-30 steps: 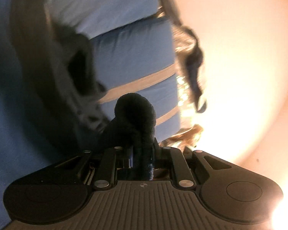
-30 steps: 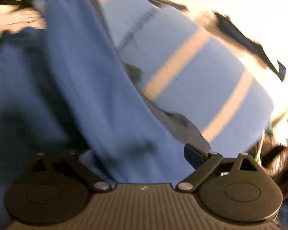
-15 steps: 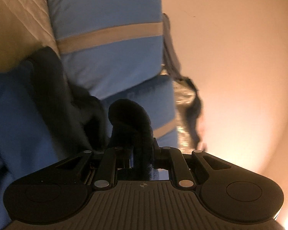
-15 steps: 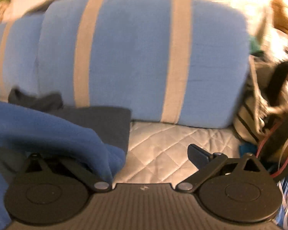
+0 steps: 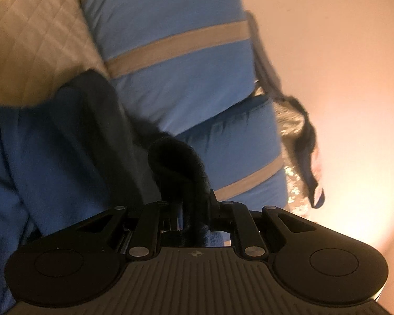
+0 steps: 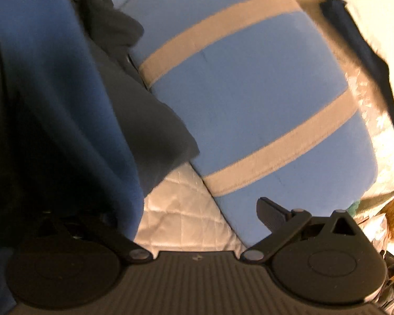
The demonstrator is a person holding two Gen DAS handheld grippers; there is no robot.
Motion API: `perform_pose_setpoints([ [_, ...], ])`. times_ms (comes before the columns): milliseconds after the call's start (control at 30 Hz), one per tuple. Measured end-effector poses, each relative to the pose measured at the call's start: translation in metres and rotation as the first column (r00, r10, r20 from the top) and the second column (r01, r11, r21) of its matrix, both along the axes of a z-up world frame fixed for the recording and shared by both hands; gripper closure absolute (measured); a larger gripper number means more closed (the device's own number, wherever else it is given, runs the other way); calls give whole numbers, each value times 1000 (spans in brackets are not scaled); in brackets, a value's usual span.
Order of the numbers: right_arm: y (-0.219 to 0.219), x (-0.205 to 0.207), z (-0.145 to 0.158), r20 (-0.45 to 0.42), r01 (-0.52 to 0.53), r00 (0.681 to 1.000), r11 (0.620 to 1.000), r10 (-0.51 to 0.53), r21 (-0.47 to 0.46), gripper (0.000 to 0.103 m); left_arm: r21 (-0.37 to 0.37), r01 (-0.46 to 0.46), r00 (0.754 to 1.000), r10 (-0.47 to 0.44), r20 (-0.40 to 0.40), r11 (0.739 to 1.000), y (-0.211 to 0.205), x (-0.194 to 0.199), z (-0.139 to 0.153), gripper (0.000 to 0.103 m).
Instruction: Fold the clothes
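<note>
A blue fleece garment (image 5: 39, 157) with a dark lining hangs at the left of the left wrist view. My left gripper (image 5: 194, 204) is shut on a dark rolled fold of it (image 5: 178, 162), which bulges up between the fingers. In the right wrist view the same blue garment (image 6: 39, 78) drapes down the left side and covers the left finger. A dark grey cloth (image 6: 149, 131) lies behind it. My right gripper (image 6: 194, 215) stands open; only the right fingertip (image 6: 271, 211) shows, with nothing pressed between the jaws.
Blue pillows with tan stripes (image 5: 170, 13) (image 6: 249, 92) are stacked just ahead on a quilted pale bedcover (image 5: 26, 39) (image 6: 181, 210). A bare wall (image 5: 341, 78) rises at the right. Dark clothing and clutter (image 6: 367, 52) lie behind the pillow.
The left view swung so the quilt and upper pillow came into sight, grip unchanged. The right gripper rolled and moved; the pillow's stripes now slant and the blue garment covers its left finger.
</note>
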State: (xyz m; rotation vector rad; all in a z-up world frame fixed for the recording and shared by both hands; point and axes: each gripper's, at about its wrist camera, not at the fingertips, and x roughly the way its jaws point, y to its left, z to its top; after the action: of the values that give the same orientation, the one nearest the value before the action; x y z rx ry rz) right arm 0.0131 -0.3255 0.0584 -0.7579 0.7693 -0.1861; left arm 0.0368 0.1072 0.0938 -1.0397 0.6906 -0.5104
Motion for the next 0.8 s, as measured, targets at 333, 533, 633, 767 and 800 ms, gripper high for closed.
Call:
perform_pose_setpoints([
  [333, -71, -10, 3, -110, 317, 926, 582, -362, 749, 0, -53, -79, 997, 80, 13, 995, 24, 0, 3, 88],
  [533, -28, 0, 19, -63, 172, 985, 936, -161, 308, 0, 55, -20, 1000, 21, -19, 998, 9, 5, 2, 88],
  [633, -10, -2, 17, -92, 54, 995, 993, -44, 103, 0, 102, 18, 999, -13, -51, 995, 1, 7, -1, 87],
  [767, -7, -14, 17, -84, -19, 996, 998, 24, 67, 0, 144, 44, 997, -34, -72, 989, -6, 7, -5, 87],
  [800, -8, -19, 16, -80, -28, 996, 997, 34, 77, 0, 151, 48, 997, -37, -74, 987, -6, 6, -6, 87],
])
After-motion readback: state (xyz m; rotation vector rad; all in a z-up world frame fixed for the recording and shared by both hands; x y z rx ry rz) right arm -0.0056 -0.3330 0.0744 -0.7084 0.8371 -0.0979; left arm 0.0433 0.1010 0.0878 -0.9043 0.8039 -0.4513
